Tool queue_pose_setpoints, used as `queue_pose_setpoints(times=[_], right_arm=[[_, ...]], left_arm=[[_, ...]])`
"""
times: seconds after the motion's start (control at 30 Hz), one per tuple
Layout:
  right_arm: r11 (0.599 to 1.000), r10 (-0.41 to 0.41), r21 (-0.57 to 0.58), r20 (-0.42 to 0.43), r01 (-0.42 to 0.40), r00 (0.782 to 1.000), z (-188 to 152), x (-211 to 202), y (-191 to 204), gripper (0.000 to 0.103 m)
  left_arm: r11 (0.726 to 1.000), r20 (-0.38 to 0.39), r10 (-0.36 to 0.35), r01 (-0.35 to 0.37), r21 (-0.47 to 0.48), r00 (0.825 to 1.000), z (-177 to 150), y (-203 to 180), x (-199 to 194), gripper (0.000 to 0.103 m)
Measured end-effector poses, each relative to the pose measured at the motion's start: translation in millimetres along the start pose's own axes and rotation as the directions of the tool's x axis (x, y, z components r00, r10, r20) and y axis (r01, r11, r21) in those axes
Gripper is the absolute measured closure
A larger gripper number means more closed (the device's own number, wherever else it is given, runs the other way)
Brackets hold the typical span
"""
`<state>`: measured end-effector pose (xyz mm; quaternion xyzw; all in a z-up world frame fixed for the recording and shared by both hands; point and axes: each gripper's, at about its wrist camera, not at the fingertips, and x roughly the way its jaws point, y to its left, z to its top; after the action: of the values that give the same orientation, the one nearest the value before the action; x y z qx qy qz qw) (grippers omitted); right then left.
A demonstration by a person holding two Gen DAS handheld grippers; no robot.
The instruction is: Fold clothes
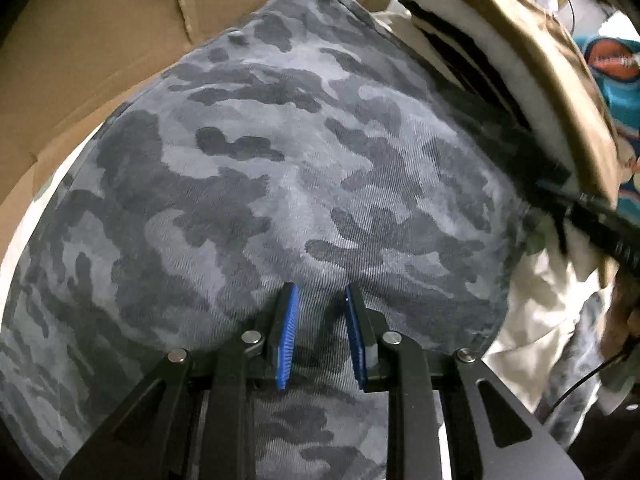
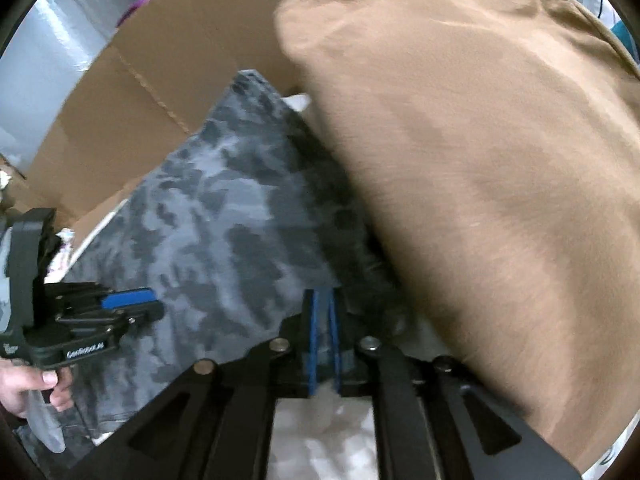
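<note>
Left gripper (image 1: 318, 292): its blue-padded fingers (image 1: 289, 328) are standing apart, a moderate gap between them, and are resting over the grey camouflage garment (image 1: 280, 160) without pinching any cloth. The garment is lying spread and flat, filling most of the left wrist view, with brown cardboard (image 1: 80, 60) lying beyond its far edge.

Right gripper (image 2: 323, 300): its blue pads are sitting nearly together (only a thin slit is showing between them), and they are meeting the lower edge of a stack of folded clothes topped by a tan garment (image 2: 480, 160); whether cloth is actually being pinched cannot be told, since the picture is blurred there. In the left wrist view the same stack (image 1: 500, 60) is appearing tilted, with white and dark layers under the tan one, just beside the right edge of the camouflage garment.

A hand (image 2: 36, 384) is gripping the handle of the left gripper at the lower left of the right wrist view.
</note>
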<state>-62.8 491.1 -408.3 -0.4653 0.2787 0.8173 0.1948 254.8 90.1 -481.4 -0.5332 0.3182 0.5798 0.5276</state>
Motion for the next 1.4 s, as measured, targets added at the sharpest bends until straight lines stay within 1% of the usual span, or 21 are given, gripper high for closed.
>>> queue_pose_setpoints(times=[0.07,0.13,0.27,0.33,0.4,0.43,0.47,0.5,0.53,0.57,0.67,0.8,0.83,0.9,1.03,1.07,1.1,1.13,1.23,1.27,1.4], right_arm=[[1.000,0.031,-0.003,-0.002,-0.031,1.000,-1.8,1.3,6.7,0.087],[0.998,0.061,-0.015,-0.017,-0.062,0.998,-2.2,7.4,16.2,0.085],[0.993,0.071,-0.090,-0.075,-0.077,0.995,-22.3,14.2,50.3,0.084],[0.987,0.065,-0.141,-0.108,-0.080,0.992,-21.9,15.6,58.6,0.084],[0.978,0.066,-0.186,-0.136,-0.091,0.989,-21.1,17.5,64.7,0.082],[0.974,0.070,-0.206,-0.140,-0.098,0.988,-20.3,18.0,67.2,0.081],[0.967,0.065,-0.234,-0.141,-0.097,0.988,-20.9,20.1,69.9,0.078],[0.964,0.067,-0.246,-0.142,-0.100,0.988,-21.3,24.4,72.1,0.078],[0.961,0.068,-0.258,-0.143,-0.104,0.987,-21.7,28.6,74.3,0.078],[0.958,0.070,-0.265,-0.144,-0.106,0.987,-21.8,30.8,76.0,0.078],[0.945,0.071,-0.307,-0.145,-0.113,0.987,-22.1,35.7,84.1,0.078],[0.930,0.082,-0.345,-0.141,-0.126,0.987,-18.6,36.9,93.2,0.077],[0.925,0.084,-0.357,-0.140,-0.130,0.987,-18.3,34.1,94.0,0.077],[0.918,0.082,-0.376,-0.133,-0.127,0.988,-18.9,31.1,94.7,0.077],[0.908,0.087,-0.395,-0.142,-0.136,0.986,-20.4,29.5,92.0,0.077],[0.907,0.081,-0.400,-0.145,-0.134,0.986,-19.0,37.8,105.9,0.077],[0.904,0.071,-0.408,-0.151,-0.128,0.986,-20.6,37.0,102.3,0.077],[0.901,0.061,-0.416,-0.156,-0.122,0.986,-22.2,36.1,98.7,0.077],[0.893,0.034,-0.438,-0.172,-0.108,0.984,-25.1,37.5,90.4,0.077],[0.889,0.019,-0.448,-0.178,-0.098,0.984,-26.4,39.9,89.8,0.077],[0.888,-0.014,-0.456,-0.140,-0.052,0.990,-30.0,36.2,87.4,0.077]], left_arm=[[1.000,0.003,-0.007,0.007,-0.016,1.000,-10.4,-0.9,-7.0,0.080],[0.999,0.006,-0.013,0.013,-0.031,1.000,-20.8,-1.7,-14.0,0.080],[0.998,0.013,-0.025,0.026,-0.063,1.000,-41.6,-3.2,-27.8,0.080],[0.996,0.013,-0.013,0.015,-0.085,1.000,-51.6,-0.2,-30.7,0.080],[0.992,0.001,0.000,0.000,-0.122,1.000,-41.9,-3.2,-27.1,0.080],[0.990,-0.006,-0.001,0.000,-0.140,1.000,-48.9,-3.2,-27.6,0.080],[0.988,-0.007,-0.002,0.001,-0.156,1.000,-55.5,-5.1,-33.3,0.070],[0.986,0.005,0.007,-0.006,-0.164,1.000,-65.1,-7.7,-36.1,0.045],[0.985,0.018,0.017,-0.014,-0.173,1.000,-74.9,-10.0,-38.9,0.034],[0.983,0.039,0.035,-0.027,-0.183,0.999,-87.0,-11.1,-41.4,0.026],[0.974,0.057,0.065,-0.051,-0.223,0.996,-119.7,-20.4,-48.9,0.026],[0.948,0.096,0.117,-0.083,-0.307,0.989,-170.8,-26.3,-72.4,0.026],[0.944,0.102,0.123,-0.084,-0.319,0.987,-169.1,-20.1,-74.5,0.026],[0.932,0.095,0.161,-0.120,-0.343,0.982,-198.9,4.1,-113.0,0.026],[0.896,0.051,0.250,-0.211,-0.391,0.967,-242.1,32.6,-178.4,0.026],[0.879,0.042,0.267,-0.226,-0.419,0.963,-257.8,40.6,-194.2,0.026],[0.862,0.033,0.283,-0.240,-0.446,0.958,-270.7,51.0,-208.7,0.026],[0.851,0.025,0.292,-0.248,-0.463,0.956,-259.3,80.5,-212.1,0.026],[0.806,0.000,0.326,-0.278,-0.523,0.945,-264.1,116.0,-234.7,0.026],[0.791,-0.005,0.333,-0.282,-0.543,0.943,-268.2,128.4,-234.5,0.026],[0.716,-0.044,0.378,-0.322,-0.619,0.925,-295.9,155.4,-254.6,0.026]])
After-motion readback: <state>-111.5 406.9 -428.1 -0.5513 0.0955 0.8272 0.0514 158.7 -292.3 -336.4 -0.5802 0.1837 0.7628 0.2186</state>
